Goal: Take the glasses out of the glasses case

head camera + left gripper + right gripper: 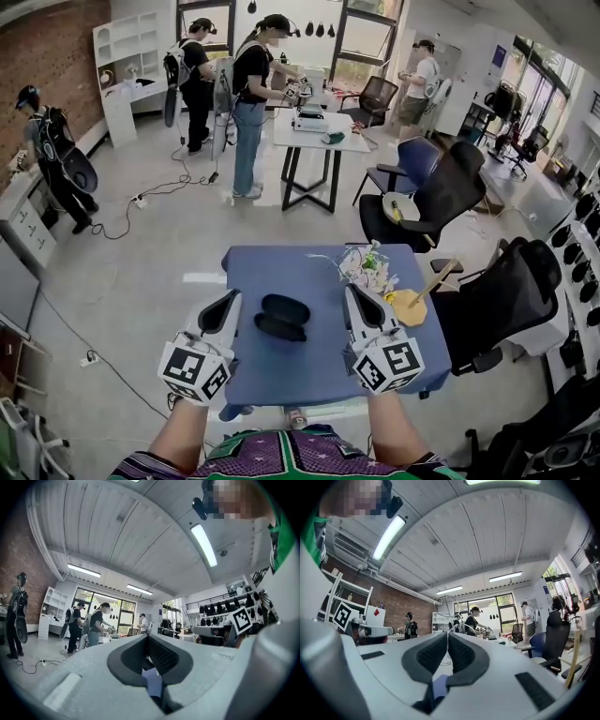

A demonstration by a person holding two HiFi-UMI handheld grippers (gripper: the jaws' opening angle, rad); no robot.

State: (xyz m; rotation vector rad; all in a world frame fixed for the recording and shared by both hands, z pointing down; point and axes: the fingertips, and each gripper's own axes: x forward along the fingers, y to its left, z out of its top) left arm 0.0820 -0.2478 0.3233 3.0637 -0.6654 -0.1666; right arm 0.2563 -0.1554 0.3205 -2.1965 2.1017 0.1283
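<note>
A black glasses case [281, 316] lies closed on the blue table [309, 361], near the middle. My left gripper [228, 302] hovers just left of the case, jaws shut with nothing between them. My right gripper [354, 295] hovers just right of the case, also shut and empty. Both point up and away from me; the left gripper view [147, 637] and the right gripper view [447, 634] show only the room and ceiling beyond the closed tips. No glasses are visible.
A bunch of flowers [367, 267] and a round wooden board with a stick [412, 302] sit at the table's right side. Black office chairs [502, 300] stand to the right. Several people work at tables farther back [251, 98].
</note>
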